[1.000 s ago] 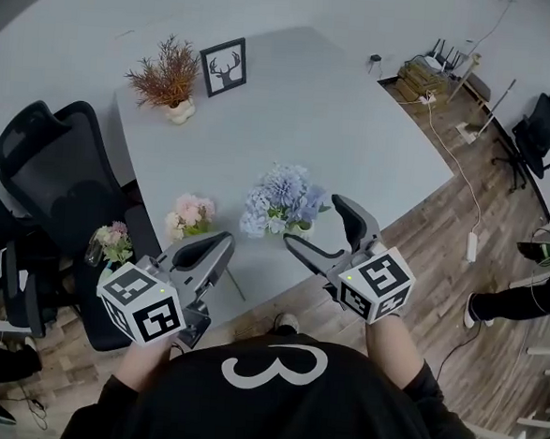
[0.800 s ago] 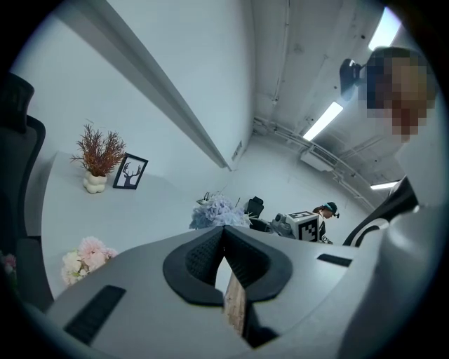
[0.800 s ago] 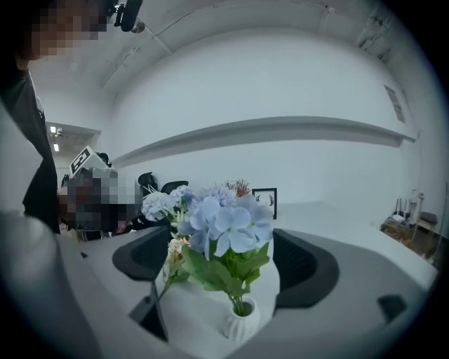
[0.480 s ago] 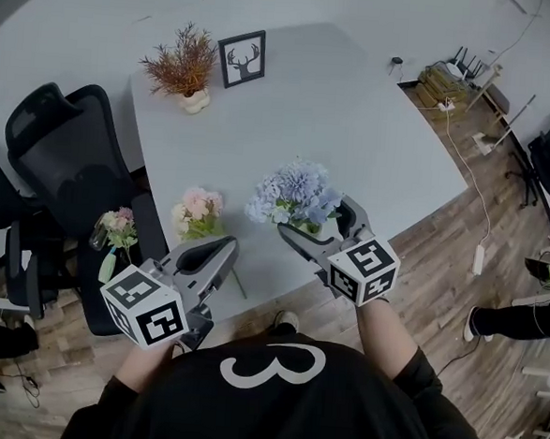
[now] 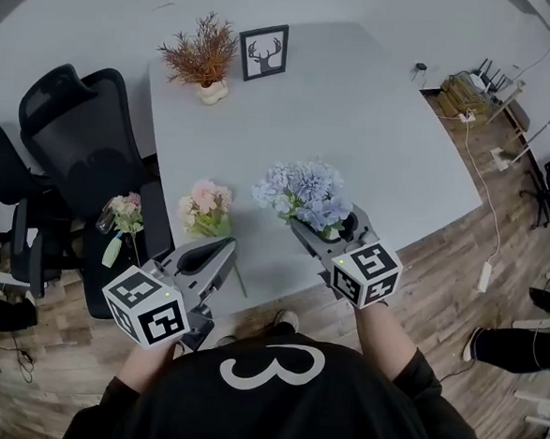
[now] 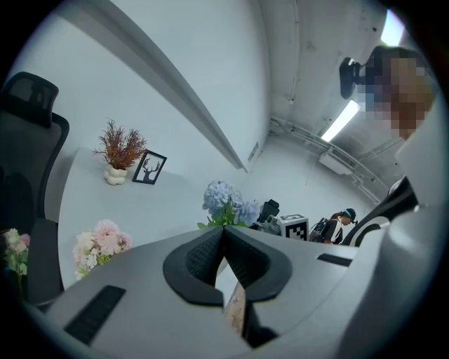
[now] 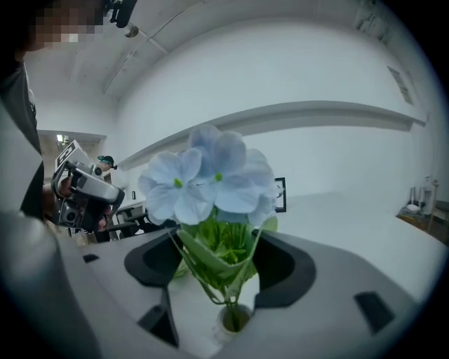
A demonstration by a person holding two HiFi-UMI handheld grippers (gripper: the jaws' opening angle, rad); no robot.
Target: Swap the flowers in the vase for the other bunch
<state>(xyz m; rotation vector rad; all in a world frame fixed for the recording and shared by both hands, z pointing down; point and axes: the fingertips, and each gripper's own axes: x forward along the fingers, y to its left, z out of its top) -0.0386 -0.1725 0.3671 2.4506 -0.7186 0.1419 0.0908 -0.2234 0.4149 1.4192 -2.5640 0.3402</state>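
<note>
Right gripper view: right tool [image 7: 223, 256] jaws apart, just been closing, astride blue flowers [image 7: 210, 182]; leaves brush both pads, stems down in white vase [image 7: 233, 319]. Vase on counter [image 5: 357, 116], near front edge. Left tool [image 6: 224, 235] jaws together, empty. Pink bunch [image 5: 206, 204] on counter, left of vase.

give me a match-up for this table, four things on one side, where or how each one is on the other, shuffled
Things
1. blue flowers
2. pink bunch
3. deer picture
4. left gripper

Place or state
A. jaws together, nothing between them
B. standing at the far end of the table, beside the dried plant
C. stems down in the vase
D. lying on the table, left of the vase in the head view

Pairs: 1-C, 2-D, 3-B, 4-A
</note>
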